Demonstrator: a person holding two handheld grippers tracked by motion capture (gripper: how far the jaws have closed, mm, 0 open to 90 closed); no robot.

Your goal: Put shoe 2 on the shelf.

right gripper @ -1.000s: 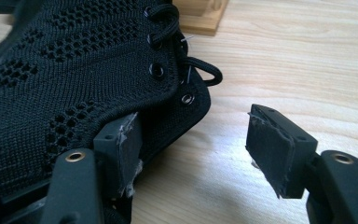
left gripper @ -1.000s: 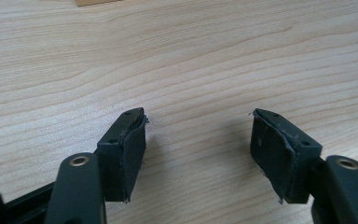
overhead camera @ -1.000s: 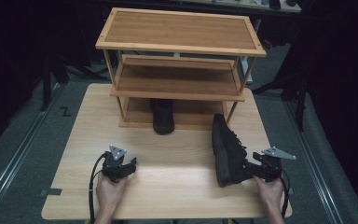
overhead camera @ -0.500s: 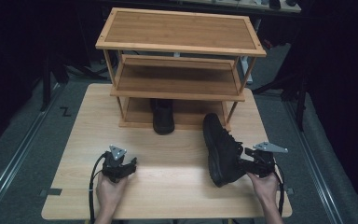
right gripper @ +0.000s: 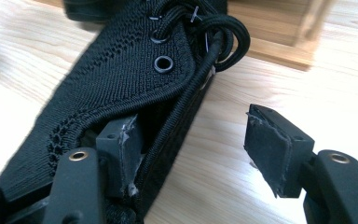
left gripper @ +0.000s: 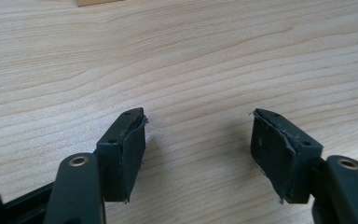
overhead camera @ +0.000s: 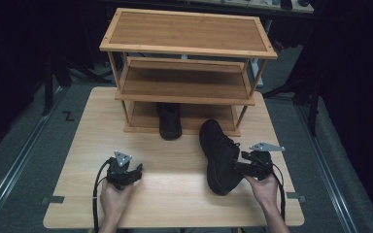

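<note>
One black knitted lace-up shoe (overhead camera: 218,155) is seen on the pale wooden table (overhead camera: 175,208), right of centre. Its long axis runs from the heel at 6 o'clock to the toe at about 11 o'clock, aimed at the lowest shelf of the three-tier wooden shoe rack (overhead camera: 184,50). The right gripper (overhead camera: 245,167) is met at the shoe's 3 o'clock side. In the right gripper view, its jaws are spread: one pad (right gripper: 123,149) is tucked inside the collar, while the other stands clear of the outer wall, so nothing is pinched. A second black shoe (overhead camera: 169,121) is already parked on that shelf, at 10 o'clock from the first. The free slot beside it is judged to lie straight ahead at 12 o'clock. The left gripper (overhead camera: 133,172), well apart at 9 o'clock, is held spread and empty over bare wood.
</note>
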